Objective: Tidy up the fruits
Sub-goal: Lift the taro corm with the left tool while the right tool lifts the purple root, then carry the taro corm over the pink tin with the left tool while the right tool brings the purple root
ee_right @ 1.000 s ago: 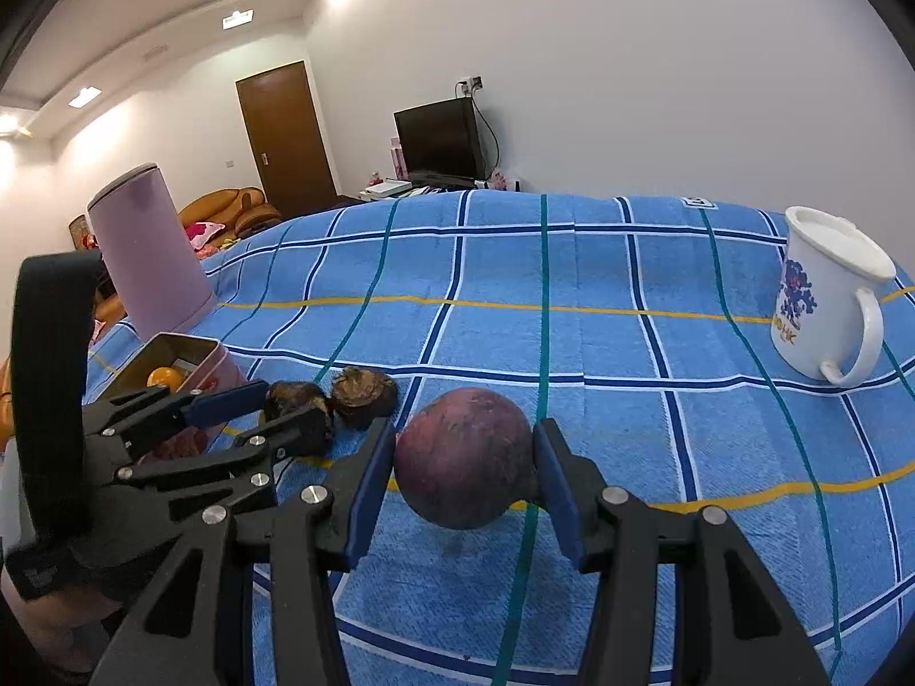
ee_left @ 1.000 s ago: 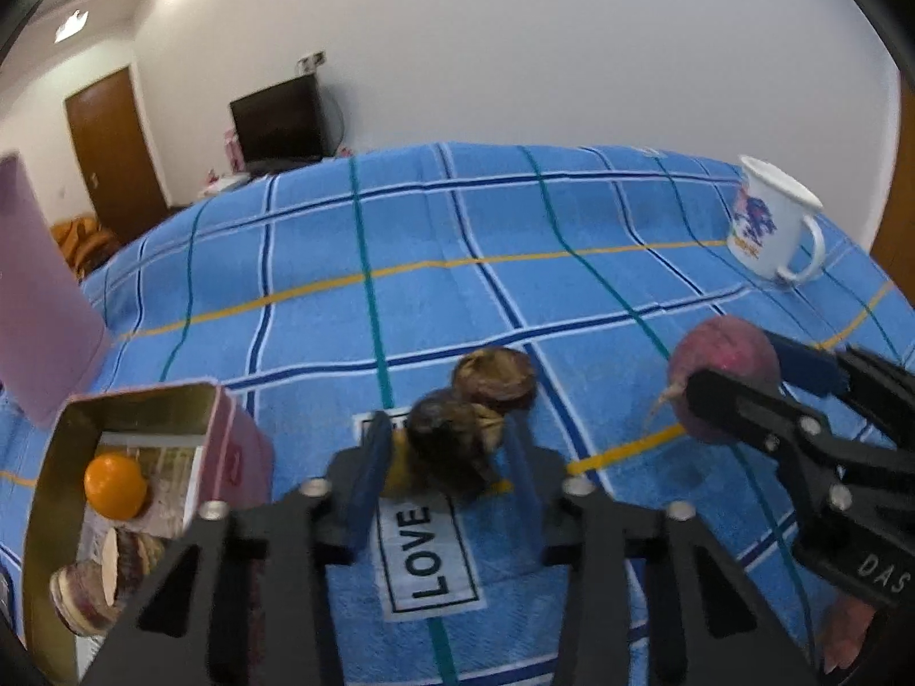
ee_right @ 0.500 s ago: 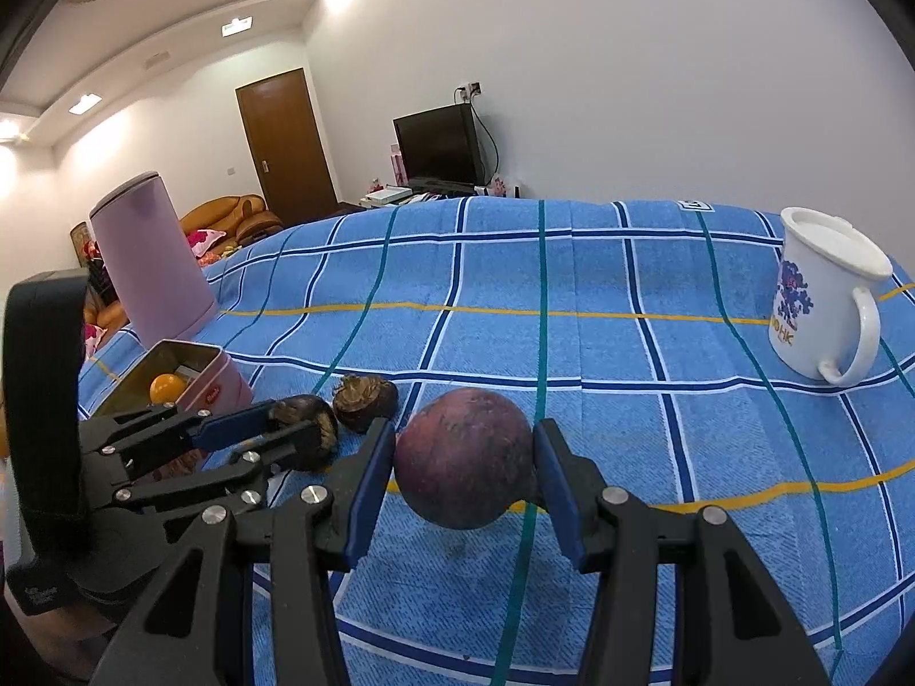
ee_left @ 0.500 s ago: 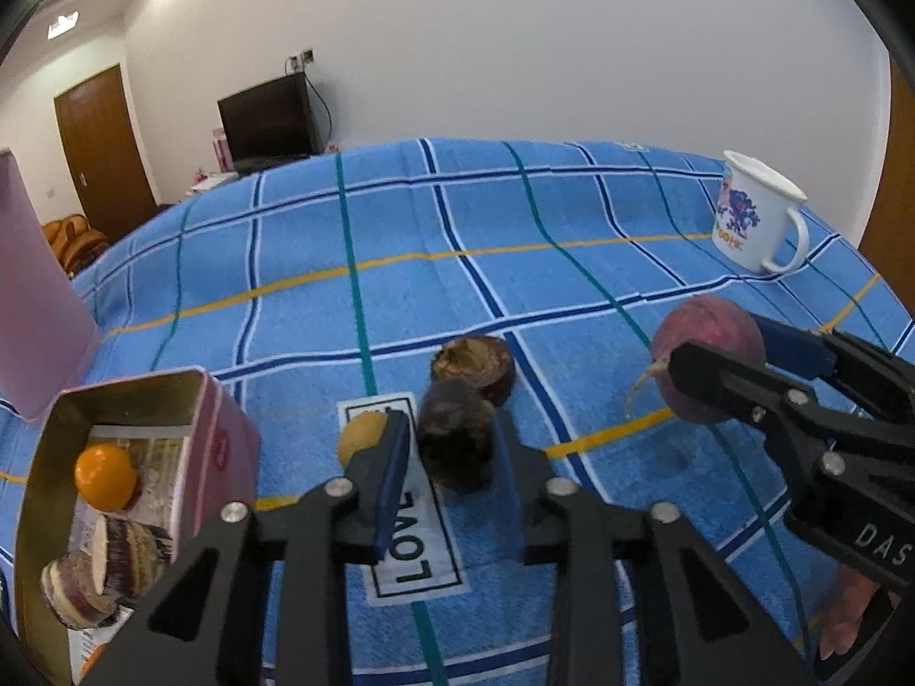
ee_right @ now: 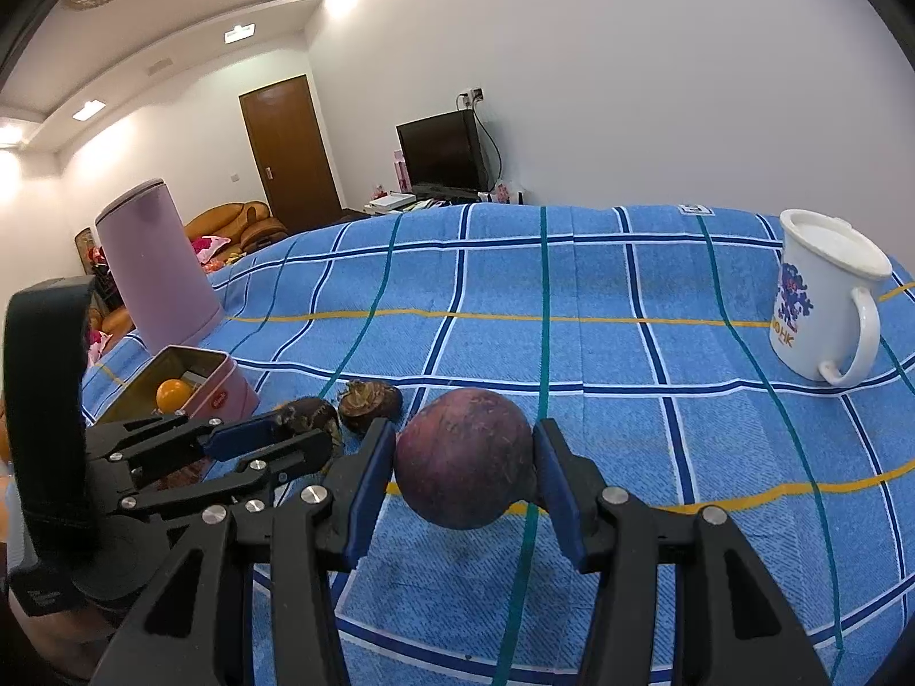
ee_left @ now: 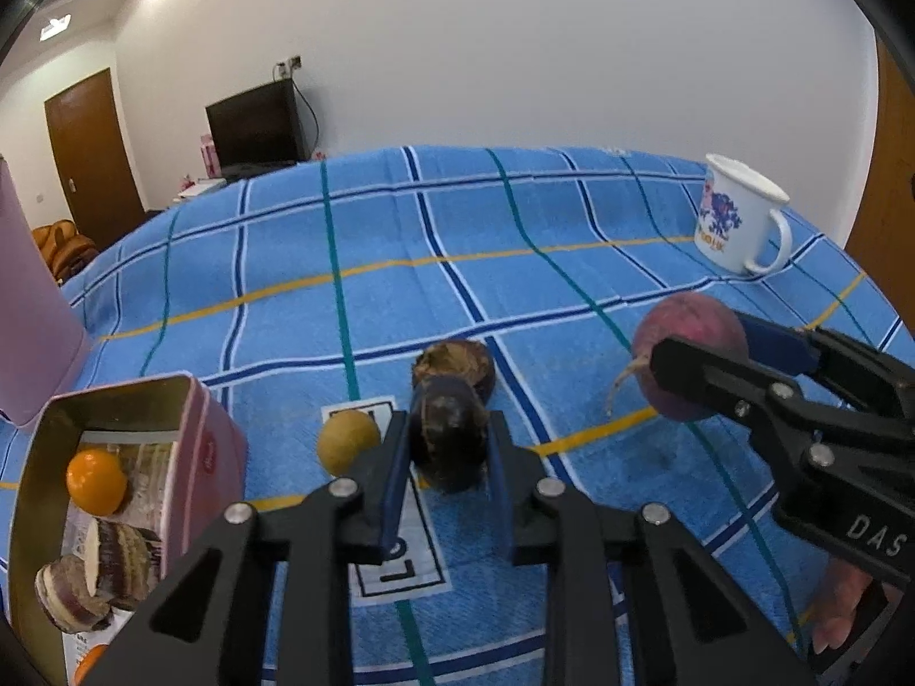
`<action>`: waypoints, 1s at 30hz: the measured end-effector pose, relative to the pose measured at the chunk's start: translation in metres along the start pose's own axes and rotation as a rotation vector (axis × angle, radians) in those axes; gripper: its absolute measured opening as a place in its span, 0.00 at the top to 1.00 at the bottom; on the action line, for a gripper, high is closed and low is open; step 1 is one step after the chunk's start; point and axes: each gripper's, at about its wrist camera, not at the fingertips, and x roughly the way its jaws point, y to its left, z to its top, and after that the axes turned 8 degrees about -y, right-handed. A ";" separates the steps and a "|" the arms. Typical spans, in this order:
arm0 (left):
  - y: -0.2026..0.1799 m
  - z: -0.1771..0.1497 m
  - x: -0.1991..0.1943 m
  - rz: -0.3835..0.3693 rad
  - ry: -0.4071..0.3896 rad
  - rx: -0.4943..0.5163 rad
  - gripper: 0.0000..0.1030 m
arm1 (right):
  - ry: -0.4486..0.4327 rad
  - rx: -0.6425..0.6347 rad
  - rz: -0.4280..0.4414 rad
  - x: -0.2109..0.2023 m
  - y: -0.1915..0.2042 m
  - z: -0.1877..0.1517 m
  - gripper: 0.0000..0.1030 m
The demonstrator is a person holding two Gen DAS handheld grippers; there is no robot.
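My left gripper (ee_left: 448, 429) is shut on a dark brown fruit (ee_left: 449, 451) just above the blue checked cloth (ee_left: 400, 274). A second brown fruit (ee_left: 457, 360) lies right behind it, and a small yellow fruit (ee_left: 347, 441) sits beside the left finger. My right gripper (ee_right: 464, 437) is shut on a round reddish-purple fruit (ee_right: 466, 463), held low over the cloth. That same purple fruit (ee_left: 689, 337) shows at the right of the left wrist view. An open pink tin (ee_left: 211, 457) at the left holds an orange (ee_left: 96, 482) and sliced pieces (ee_left: 97, 571).
A white mug (ee_right: 823, 308) with a blue print stands at the far right of the cloth. A tall pink cylinder (ee_right: 157, 268) stands behind the tin at the left edge. A white label with letters (ee_left: 400, 571) lies under the left gripper.
The left gripper's jaws have closed onto the dark brown fruit, which now stands apart from the yellow fruit. The right gripper and its purple fruit have not moved.
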 end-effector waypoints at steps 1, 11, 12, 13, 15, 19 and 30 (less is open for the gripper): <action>0.000 0.000 -0.002 0.004 -0.010 0.002 0.74 | -0.001 -0.001 0.001 0.000 0.000 0.000 0.50; 0.003 0.000 -0.014 0.008 -0.071 -0.008 0.74 | -0.032 -0.022 0.013 -0.006 0.004 0.000 0.50; 0.004 0.000 -0.015 0.013 -0.076 -0.009 0.74 | -0.035 -0.026 0.014 -0.007 0.005 0.000 0.50; 0.003 0.000 -0.017 0.015 -0.084 -0.008 0.74 | -0.039 -0.028 0.014 -0.008 0.005 0.000 0.50; 0.003 0.001 -0.020 0.019 -0.101 -0.006 0.74 | -0.043 -0.030 0.017 -0.009 0.005 -0.001 0.50; 0.003 0.001 -0.027 0.034 -0.140 -0.001 0.74 | -0.058 -0.040 0.022 -0.012 0.007 0.000 0.50; 0.004 -0.001 -0.037 0.043 -0.184 -0.007 0.74 | -0.092 -0.065 0.030 -0.018 0.011 -0.001 0.50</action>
